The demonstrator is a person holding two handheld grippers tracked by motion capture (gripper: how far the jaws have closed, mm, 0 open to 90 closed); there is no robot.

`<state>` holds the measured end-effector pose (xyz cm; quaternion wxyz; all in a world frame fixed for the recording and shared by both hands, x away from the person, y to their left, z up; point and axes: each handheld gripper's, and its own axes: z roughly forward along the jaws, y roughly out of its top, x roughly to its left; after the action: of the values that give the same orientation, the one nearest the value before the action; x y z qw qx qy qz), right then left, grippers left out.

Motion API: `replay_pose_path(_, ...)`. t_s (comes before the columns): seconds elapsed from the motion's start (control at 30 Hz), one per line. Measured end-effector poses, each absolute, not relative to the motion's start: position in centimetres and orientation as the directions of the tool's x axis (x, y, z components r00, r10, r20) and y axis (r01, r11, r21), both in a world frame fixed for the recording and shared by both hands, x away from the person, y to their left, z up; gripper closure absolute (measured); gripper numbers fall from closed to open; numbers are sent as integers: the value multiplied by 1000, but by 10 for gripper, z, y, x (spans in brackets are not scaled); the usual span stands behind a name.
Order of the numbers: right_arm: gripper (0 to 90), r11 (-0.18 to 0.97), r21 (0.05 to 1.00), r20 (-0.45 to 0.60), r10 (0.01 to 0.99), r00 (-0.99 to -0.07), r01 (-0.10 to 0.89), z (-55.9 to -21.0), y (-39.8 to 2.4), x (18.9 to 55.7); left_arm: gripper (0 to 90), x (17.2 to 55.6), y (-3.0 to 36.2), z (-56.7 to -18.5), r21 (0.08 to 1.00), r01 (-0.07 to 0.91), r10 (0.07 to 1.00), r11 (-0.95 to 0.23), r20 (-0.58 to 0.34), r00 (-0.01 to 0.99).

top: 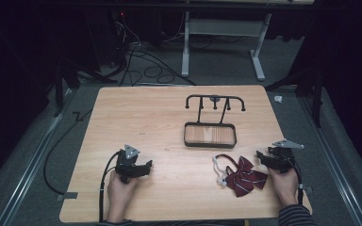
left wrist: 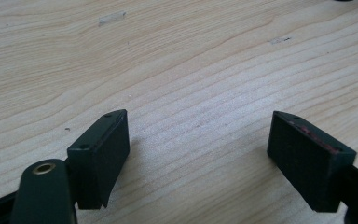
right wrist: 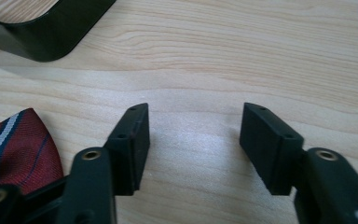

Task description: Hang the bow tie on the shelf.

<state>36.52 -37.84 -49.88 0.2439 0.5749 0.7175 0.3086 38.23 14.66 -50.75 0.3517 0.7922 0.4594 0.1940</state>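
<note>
Maroon striped bow tie (top: 244, 176) w/ white strap, on table (top: 160, 113).

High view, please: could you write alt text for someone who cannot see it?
A person's two hands each hold a black gripper over a light wooden table, the left gripper at the near left and the right gripper at the near right, both open. A dark red striped bow tie lies beside the right gripper, and a black hook rack with a wooden base stands behind it.
</note>
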Motion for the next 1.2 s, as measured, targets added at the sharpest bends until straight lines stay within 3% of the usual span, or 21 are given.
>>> replay_pose_path(0.43,578,149,738,47,962,-270,658,-487,-375,352,212,382,147,-507,735,592,864,-330,-16,502)
replay_pose_path(0.83,653,209,755,70,917,-393,622,-471,-354,332,212,382,147,-507,735,592,865,-330,-16,502)
replay_pose_path(1.2,693,282,746,64,871,-486,603,-462,-327,337,212,382,147,-507,736,591,864,-330,-16,502)
